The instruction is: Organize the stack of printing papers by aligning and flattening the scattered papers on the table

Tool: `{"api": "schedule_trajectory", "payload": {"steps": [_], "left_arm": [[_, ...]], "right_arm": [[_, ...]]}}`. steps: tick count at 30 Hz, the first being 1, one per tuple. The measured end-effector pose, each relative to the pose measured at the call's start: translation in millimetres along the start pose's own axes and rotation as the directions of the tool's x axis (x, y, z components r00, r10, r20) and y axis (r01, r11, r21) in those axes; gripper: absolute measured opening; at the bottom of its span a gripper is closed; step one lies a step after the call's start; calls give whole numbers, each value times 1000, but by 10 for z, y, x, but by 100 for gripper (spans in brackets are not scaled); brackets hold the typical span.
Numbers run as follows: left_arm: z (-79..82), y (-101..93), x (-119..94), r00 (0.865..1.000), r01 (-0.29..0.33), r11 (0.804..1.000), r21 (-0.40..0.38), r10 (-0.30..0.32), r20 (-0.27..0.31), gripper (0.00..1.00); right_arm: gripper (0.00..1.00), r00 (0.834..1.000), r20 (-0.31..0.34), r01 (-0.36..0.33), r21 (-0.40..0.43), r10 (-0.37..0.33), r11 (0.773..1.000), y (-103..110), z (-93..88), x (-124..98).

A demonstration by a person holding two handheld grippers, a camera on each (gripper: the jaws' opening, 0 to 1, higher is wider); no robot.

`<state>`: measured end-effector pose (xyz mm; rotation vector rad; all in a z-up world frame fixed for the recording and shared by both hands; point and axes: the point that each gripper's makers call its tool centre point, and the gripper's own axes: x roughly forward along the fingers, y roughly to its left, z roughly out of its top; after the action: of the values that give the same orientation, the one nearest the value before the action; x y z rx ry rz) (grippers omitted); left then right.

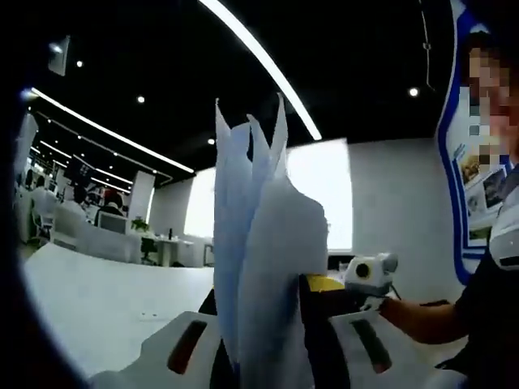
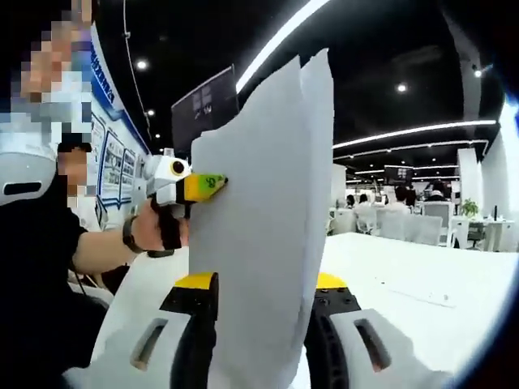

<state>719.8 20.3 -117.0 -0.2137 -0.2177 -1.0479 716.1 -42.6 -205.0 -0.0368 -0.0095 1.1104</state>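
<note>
With both the left gripper (image 1: 263,344) and right gripper (image 2: 263,324) clamped on the upright papers (image 2: 263,211), tap the uneven edges square on the table (image 1: 105,300)

Dark ceiling (image 1: 162,49) — strip lights (image 1: 259,61); white desks (image 2: 422,211) beyond.

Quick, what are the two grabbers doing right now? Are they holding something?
Left gripper: jaws shut on the stack of papers, held up on edge.
Right gripper: jaws shut on the same stack of papers.
</note>
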Motion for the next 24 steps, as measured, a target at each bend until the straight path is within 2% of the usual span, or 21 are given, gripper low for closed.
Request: {"api": "schedule_trajectory", "payload": {"steps": [2, 5, 8, 9, 11, 14, 15, 16, 17, 19, 23, 24], "left_arm": [[-11, -6, -2, 1000, 8, 1000, 7, -8, -6, 8], [-13, -19, -9, 1000, 26, 999, -37, -26, -2, 6], [6, -8, -23, 1000, 4, 1000, -22, -4, 8, 6], [43, -23, -33, 1000, 12, 999, -40, -11, 25, 6], [216, -52, -69, 994, 32, 997, -68, -24, 106, 5], [461, -74, -146, 980, 58, 993, -101, -37, 197, 5], [533, -104, -168, 974, 80, 991, -106, -55, 222, 5], [604, -134, -191, 966, 102, 989, -110, -72, 246, 5], [697, -202, -225, 954, 136, 986, -100, -104, 281, 5], [883, -280, -301, 926, 170, 981, -98, -125, 356, 5], [1194, -368, -440, 867, 239, 961, -139, -147, 477, 5], [1239, -376, -463, 858, 245, 959, -142, -146, 493, 5]], "right_arm": [[37, 1000, 0, 21, 20, -21, 1000, -71, -32, -34], [37, 999, 23, 37, 79, -39, 996, -152, -42, -81], [38, 998, 43, 47, 116, -52, 992, -199, -37, -122], [40, 997, 49, 52, 121, -58, 991, -210, -28, -130], [46, 996, 62, 62, 134, -70, 989, -237, -10, -146], [55, 992, 94, 68, 177, -86, 982, -268, 36, -159], [58, 991, 103, 67, 185, -87, 980, -270, 47, -159], [62, 985, 143, 62, 230, -97, 971, -282, 97, -162], [65, 979, 177, 50, 268, -100, 962, -287, 136, -166], [71, 970, 226, 12, 326, -91, 945, -262, 191, -164], [75, 950, 306, -73, 385, -52, 920, -158, 277, -148], [75, 941, 335, -106, 398, -37, 911, -107, 313, -141]]}}
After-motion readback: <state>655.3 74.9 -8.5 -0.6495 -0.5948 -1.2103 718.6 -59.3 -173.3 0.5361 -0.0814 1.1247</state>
